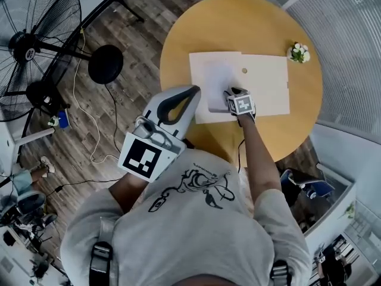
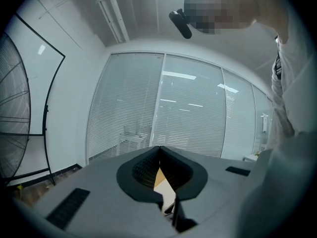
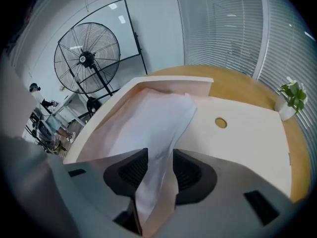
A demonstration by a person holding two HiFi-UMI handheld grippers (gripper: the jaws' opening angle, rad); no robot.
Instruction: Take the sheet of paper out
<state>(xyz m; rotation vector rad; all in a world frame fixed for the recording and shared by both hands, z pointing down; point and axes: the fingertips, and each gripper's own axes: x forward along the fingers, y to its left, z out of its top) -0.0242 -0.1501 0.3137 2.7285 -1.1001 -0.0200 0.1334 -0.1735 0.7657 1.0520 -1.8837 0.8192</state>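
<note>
A cream envelope (image 1: pixel 265 85) lies flat on the round yellow table (image 1: pixel 238 22), its round clasp (image 3: pixel 221 123) facing up. A white sheet of paper (image 1: pixel 217 79) lies at the envelope's left end. In the right gripper view the sheet (image 3: pixel 158 118) curves up toward the camera and passes between the jaws. My right gripper (image 3: pixel 158 155) points steeply down at it, jaws apart, with the sheet loose in the gap. It reaches the sheet's near edge (image 1: pixel 229 94). My left gripper (image 1: pixel 195 90) is held level near my body, away from the envelope, with its tips (image 2: pixel 159 150) together and nothing held.
A small potted plant (image 1: pixel 298 52) stands at the table's far right edge, right of the envelope. A large floor fan (image 1: pixel 36 34) and a round black base (image 1: pixel 105 64) stand on the wooden floor to the left, with cables running between them.
</note>
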